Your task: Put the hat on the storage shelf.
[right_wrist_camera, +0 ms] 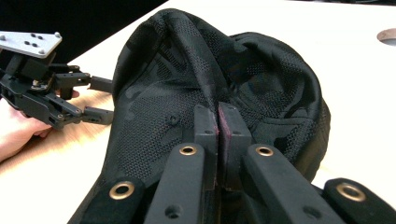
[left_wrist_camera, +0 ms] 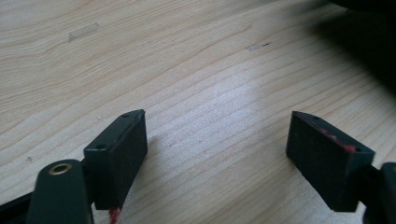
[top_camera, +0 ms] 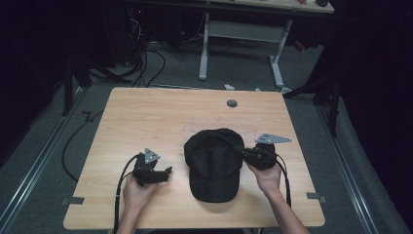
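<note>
- We are pinching the black baseball cap (top_camera: 215, 163) – lying mid-table (top_camera: 146, 112) – with the right gripper (right_wrist_camera: 217, 119), clenched on a crown fold.
- Left gripper (left_wrist_camera: 217, 149), left of the cap, is gaping empty – we are keeping the lift slow.

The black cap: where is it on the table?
High view: the black cap lies front-centre on the table, between both tools, right tool pinching its crown.

Cap (left_wrist_camera: 369, 42) blurred, cut off; perhaps its brim edge.
</note>
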A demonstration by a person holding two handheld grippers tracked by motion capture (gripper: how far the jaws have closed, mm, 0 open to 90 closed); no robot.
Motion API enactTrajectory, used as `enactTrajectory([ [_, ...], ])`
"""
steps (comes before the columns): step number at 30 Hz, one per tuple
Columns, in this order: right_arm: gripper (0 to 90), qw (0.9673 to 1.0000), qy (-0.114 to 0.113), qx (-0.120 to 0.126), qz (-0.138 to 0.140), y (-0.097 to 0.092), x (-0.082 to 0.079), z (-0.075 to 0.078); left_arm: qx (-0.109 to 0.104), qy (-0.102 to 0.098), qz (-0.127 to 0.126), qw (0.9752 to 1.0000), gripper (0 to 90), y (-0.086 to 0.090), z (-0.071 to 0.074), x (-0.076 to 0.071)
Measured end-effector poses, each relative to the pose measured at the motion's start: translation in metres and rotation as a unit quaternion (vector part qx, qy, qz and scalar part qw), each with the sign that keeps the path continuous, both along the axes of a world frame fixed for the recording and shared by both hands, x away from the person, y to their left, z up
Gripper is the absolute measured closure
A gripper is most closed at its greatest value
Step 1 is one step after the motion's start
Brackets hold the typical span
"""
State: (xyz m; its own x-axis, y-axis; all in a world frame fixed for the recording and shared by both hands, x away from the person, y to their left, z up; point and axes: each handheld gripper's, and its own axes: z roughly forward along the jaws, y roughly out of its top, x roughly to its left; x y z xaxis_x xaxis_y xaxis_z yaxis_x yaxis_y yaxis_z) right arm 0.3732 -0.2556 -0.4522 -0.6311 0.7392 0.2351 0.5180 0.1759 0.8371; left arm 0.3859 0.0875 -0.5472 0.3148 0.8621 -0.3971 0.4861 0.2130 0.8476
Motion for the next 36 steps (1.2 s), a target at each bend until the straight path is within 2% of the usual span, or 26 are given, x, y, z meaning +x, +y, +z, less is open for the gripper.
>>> enactTrajectory([
  [7, 87.9, 0.9998, -0.014, -0.002, 0.014, -0.001, -0.001, 0.010, 0.002, 0.001, -0.006, 1.0000, 17.3, -0.002, 0.000, 0.000],
  [10, 87.9, 0.9997, -0.016, -0.002, 0.016, -0.001, -0.002, 0.012, 0.002, -0.002, -0.025, 0.9997, 19.4, -0.002, 0.000, -0.003],
  [16, 87.9, 0.9992, -0.034, -0.003, 0.020, -0.003, -0.006, 0.018, -0.002, 0.001, -0.039, 0.9993, 21.4, 0.000, 0.001, -0.003],
  [22, 87.9, 0.9980, -0.054, -0.006, 0.032, -0.001, -0.010, 0.030, -0.029, 0.025, -0.056, 0.9977, 20.7, 0.004, 0.006, -0.002],
  [25, 88.0, 0.9975, -0.060, -0.006, 0.038, 0.001, -0.011, 0.033, -0.056, 0.025, -0.076, 0.9952, 19.3, 0.003, 0.011, -0.007],
  [26, 88.0, 0.9974, -0.060, -0.004, 0.040, 0.001, -0.011, 0.035, -0.072, 0.022, -0.084, 0.9936, 19.2, 0.002, 0.015, -0.009],
  [27, 88.0, 0.9971, -0.061, -0.001, 0.045, 0.001, -0.011, 0.036, -0.079, 0.020, -0.090, 0.9926, 19.2, 0.002, 0.018, -0.010],
  [28, 88.0, 0.9970, -0.062, 0.001, 0.047, 0.001, -0.011, 0.037, -0.099, 0.021, -0.099, 0.9900, 19.2, 0.003, 0.022, -0.012],
  [29, 88.0, 0.9965, -0.066, 0.001, 0.051, 0.001, -0.012, 0.039, -0.108, 0.024, -0.108, 0.9880, 19.2, 0.003, 0.025, -0.013],
  [31, 88.0, 0.9959, -0.071, 0.003, 0.056, 0.002, -0.012, 0.042, -0.122, 0.026, -0.119, 0.9850, 17.5, 0.001, 0.031, -0.015],
  [33, 88.0, 0.9952, -0.076, 0.008, 0.061, 0.002, -0.012, 0.045, -0.127, 0.027, -0.139, 0.9818, 17.2, -0.002, 0.038, -0.018],
  [36, 88.0, 0.9939, -0.087, 0.010, 0.067, 0.002, -0.012, 0.051, -0.147, 0.036, -0.163, 0.9750, 16.4, -0.007, 0.049, -0.020],
])
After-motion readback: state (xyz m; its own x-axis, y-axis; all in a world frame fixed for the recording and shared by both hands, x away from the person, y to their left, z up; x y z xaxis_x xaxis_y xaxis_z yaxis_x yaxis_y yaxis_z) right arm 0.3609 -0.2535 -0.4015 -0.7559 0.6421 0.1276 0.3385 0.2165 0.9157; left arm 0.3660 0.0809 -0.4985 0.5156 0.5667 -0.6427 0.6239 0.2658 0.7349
